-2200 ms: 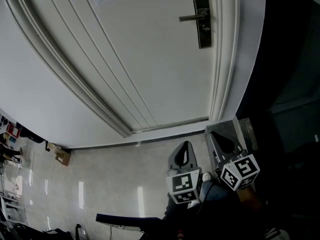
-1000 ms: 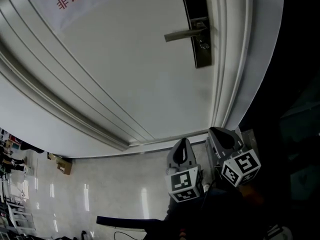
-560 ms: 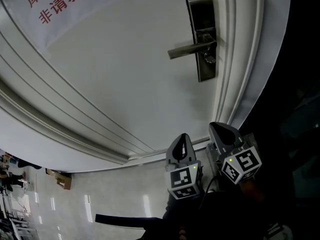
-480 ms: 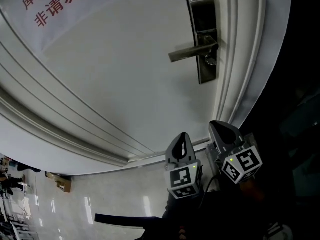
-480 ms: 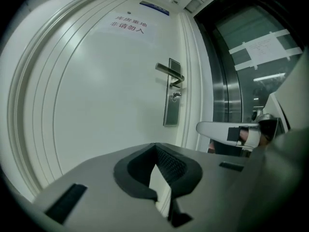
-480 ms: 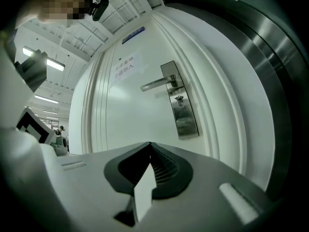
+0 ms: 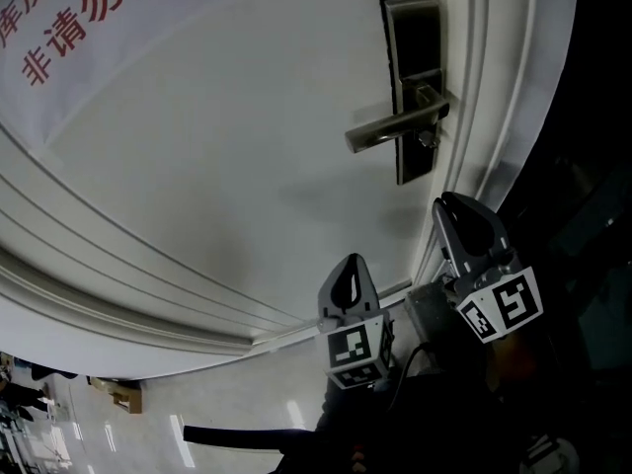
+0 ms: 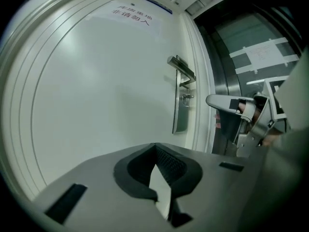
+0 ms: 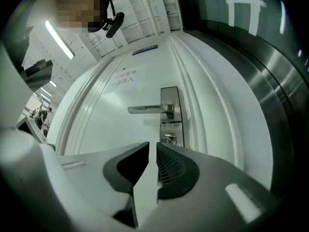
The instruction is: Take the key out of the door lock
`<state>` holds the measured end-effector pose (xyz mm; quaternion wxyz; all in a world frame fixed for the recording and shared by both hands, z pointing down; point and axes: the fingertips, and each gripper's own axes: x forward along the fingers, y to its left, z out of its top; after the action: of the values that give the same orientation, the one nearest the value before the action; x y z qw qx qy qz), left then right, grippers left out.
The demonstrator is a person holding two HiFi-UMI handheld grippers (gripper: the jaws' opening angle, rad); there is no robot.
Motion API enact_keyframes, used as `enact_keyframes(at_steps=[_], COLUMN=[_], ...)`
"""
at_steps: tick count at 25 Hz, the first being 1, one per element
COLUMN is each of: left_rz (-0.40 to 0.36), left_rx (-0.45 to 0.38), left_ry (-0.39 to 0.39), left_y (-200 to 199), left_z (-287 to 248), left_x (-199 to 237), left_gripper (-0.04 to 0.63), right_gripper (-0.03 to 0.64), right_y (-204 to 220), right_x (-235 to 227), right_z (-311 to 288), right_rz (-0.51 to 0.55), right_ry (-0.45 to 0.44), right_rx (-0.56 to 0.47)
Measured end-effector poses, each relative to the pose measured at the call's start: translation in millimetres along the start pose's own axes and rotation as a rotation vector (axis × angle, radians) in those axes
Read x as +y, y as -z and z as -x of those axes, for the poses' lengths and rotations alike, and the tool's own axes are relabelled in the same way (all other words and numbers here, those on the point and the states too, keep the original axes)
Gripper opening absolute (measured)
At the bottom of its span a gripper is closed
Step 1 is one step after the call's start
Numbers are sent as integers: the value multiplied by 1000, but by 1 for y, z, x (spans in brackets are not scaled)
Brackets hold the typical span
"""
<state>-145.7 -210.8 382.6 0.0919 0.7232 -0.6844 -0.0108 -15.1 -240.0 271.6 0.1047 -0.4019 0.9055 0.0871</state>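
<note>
The small silvery metal key [image 9: 168, 138] sat in the lock cylinder just below the brushed steel lever handle [image 9: 149, 109], on the tall metal lock plate [image 9: 170, 96] at the right edge of the white panelled door [image 7: 247, 146]. From where I stood it was too small to make out its shape well; only a rounded bow stood out from the plate.

The right gripper [image 7: 456, 205] hung nearer the lock, below it and a little to the right, well apart from the key. Its jaws stood only a narrow slit apart, with nothing between them. The left gripper [image 7: 349, 265] hung lower and further left, near the foot of the door, with its jaw tips pressed together on nothing.

I would judge the key light, stiff and not at all fragile, but smooth and thin, so likely to slip or twist in the pads if pinched at its edge. The sensible hold looked to be flat across both faces of the bow, as close to the plate as the jaws allow. It would then want a straight pull away from the door along the line of the keyway. Any sideways drag could bind it in the cylinder. The lever just above left little room, so the approach seemed best made from below or straight on. Whether the key stood turned to the position where it would come free, I could not tell
</note>
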Motion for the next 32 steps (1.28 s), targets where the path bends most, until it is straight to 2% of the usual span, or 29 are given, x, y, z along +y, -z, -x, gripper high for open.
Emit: enact_keyframes(at_steps=[4,7,10,14,18,25,32], left_rz=[-20,-44,-51,-46,-29,-18,-41], left_rx=[-6,-3,-17,-53,-46,-94,-86], left_ry=[41,80,105,96,64,57,96], left_y=[-7,-17,-27,-42,-47,-57,-58], left_z=[-14,-23,-31,-37,-38,-56,-69], left_x=[-1,-11,-23,-32,-32,-36,-54], left_gripper=[0,0,0,0,-1,0,0], right_gripper=[37,83,87,89,87,87,84], right_y=[-11,-9,-11,-12,-10,-2,3], right_x=[-17,-21,-23,-25,-30,-38,-39], right_z=[-12,-23,-32,-47,-61,-70,-75], right_rz=[183,346,515,677,835,994,1059], right_ry=[39,29,18,-11,-43,-45,-34], right_rx=[16,86,110,126,172,216,227])
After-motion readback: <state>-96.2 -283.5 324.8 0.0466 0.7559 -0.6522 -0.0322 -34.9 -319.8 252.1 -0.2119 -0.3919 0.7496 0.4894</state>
